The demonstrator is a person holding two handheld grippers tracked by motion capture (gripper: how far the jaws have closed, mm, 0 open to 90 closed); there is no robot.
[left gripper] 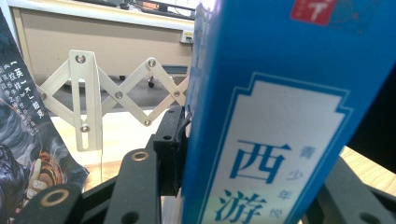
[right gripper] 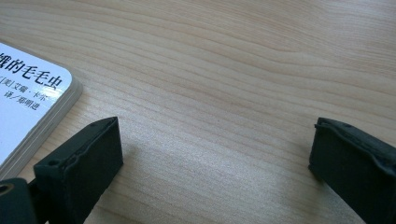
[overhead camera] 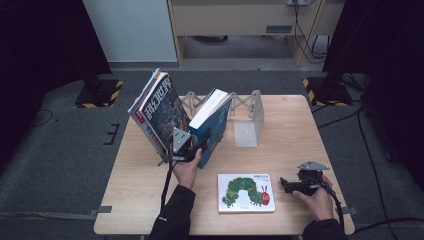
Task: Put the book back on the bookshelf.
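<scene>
On the wooden bench (overhead camera: 150,200), whose front half lies mostly bare, the books and rack crowd the back middle while both side margins stay open. Largest of the things, a dark book (overhead camera: 161,111) leans to the left near the back, its lower edge just beside the left tool (overhead camera: 192,150). Right of it the blue book (overhead camera: 212,125) stands tilted, its top slanting toward the rack; the left tool's jaws are partly closed around its lower spine, one pad pressing on the cover in the left gripper view. Behind and beside it stands a metal scissor rack (overhead camera: 248,117), its end plate just right of the blue book, narrowing the room there. Near the front edge a caterpillar book (overhead camera: 246,192) lies flat. Just right of it the right tool (overhead camera: 287,186) rests low over bare wood, jaws spread wide and empty, the book's corner beside one jaw.
</scene>
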